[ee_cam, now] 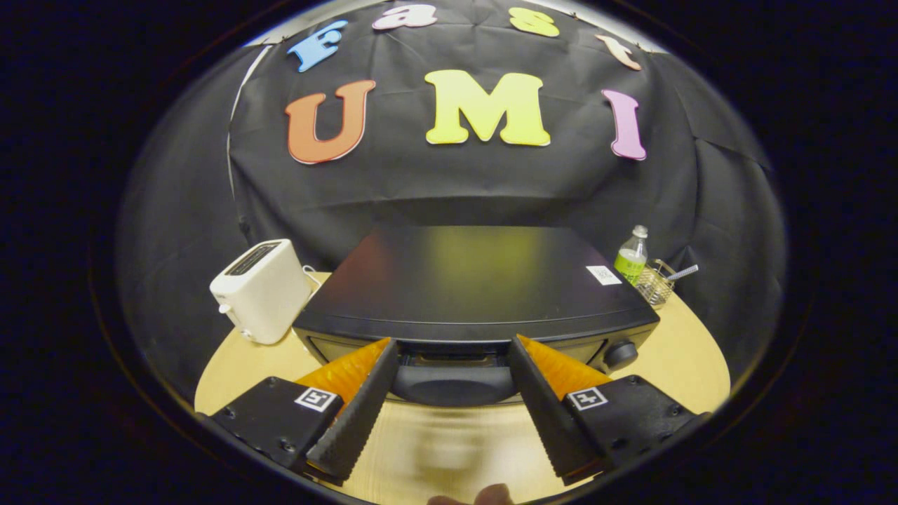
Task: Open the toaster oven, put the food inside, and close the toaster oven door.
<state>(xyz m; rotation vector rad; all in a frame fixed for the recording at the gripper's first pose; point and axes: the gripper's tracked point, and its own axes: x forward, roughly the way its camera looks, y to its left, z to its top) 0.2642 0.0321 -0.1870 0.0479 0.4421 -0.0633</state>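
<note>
Black toaster oven (477, 294) sits mid-table, door closed, its handle (452, 382) between the spread, empty fingers (452, 351) of the gripper. Opening looks to be the step in hand; next they must clamp the handle and pull down. White toaster (261, 289), bottle (631, 256) and wire basket (656, 282) flank it on the table (673, 351), well apart.

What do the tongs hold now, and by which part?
Nothing is held. The tongs stand open, fingers on either side of the oven door handle, not pressing on it.
</note>
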